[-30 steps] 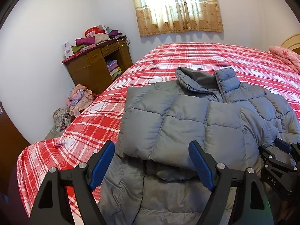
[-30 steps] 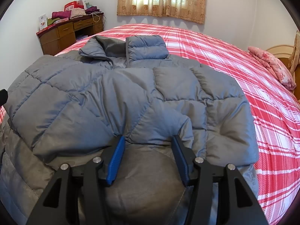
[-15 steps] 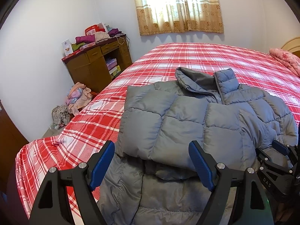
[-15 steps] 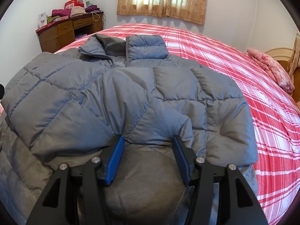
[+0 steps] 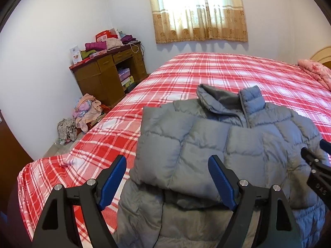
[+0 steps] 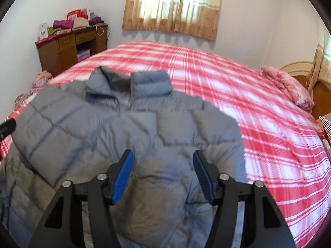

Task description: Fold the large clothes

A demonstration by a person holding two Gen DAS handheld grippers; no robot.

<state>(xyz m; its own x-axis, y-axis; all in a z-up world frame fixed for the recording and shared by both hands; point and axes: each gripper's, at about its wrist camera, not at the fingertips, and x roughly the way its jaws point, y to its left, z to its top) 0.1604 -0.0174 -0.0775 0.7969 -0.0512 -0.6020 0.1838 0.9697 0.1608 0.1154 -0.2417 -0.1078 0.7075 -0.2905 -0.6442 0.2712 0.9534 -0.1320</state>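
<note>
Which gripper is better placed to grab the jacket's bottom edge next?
Left, probably. The left gripper hangs open low over the jacket near its folded sleeve; the right gripper has just been opening with nothing between its jaws.

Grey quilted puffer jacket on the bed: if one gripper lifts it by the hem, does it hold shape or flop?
The grey quilted puffer jacket would probably flop: its sleeves already lie folded across the body with soft creases. Likely light for its bulk, given the puffy quilted panels. The smooth shell looks slippery, so a folded sleeve may slide off on the red plaid bedspread.
</note>
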